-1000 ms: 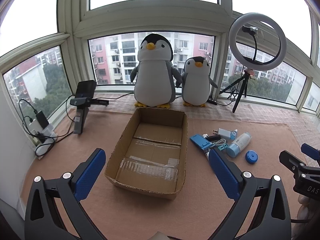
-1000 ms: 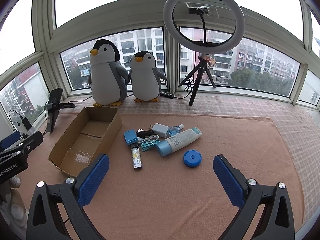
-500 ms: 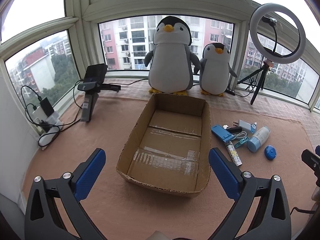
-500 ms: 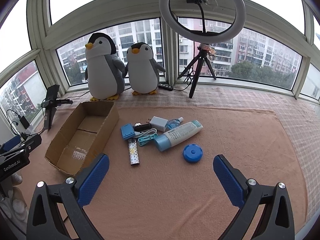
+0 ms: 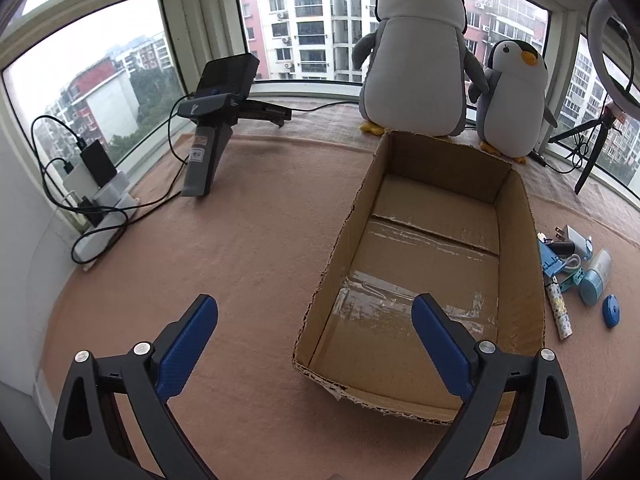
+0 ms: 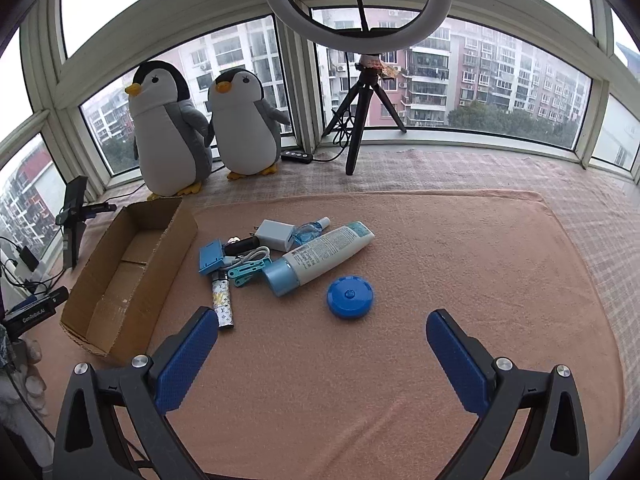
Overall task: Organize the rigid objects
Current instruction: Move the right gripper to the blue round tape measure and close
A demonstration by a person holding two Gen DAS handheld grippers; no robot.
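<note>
An open cardboard box (image 5: pixel 520 264) lies empty on the pink mat, seen again in the right wrist view as the box (image 6: pixel 168 256). To its right sits a cluster of small items: a white tube with a blue cap (image 6: pixel 320 258), a white charger (image 6: pixel 274 234), a small blue box (image 6: pixel 210 258), a patterned stick (image 6: pixel 222 302), a teal clip (image 6: pixel 244 274) and a round blue case (image 6: pixel 350 296). My left gripper (image 5: pixel 314 300) hovers over the box's near left corner, its jaws closing with nothing gripped. My right gripper (image 6: pixel 322 314) is open just short of the round case.
Two plush penguins (image 5: pixel 416 52) stand behind the box. A ring light on a tripod (image 6: pixel 360 120) stands at the back. A black device on a stand (image 5: pixel 212 136) and a power strip with cables (image 5: pixel 96 200) sit at the left. A hand (image 6: pixel 28 364) holds the left gripper.
The left gripper has swung left and dropped toward the box, which now looms larger. The right gripper has come lower and closer to the items.
</note>
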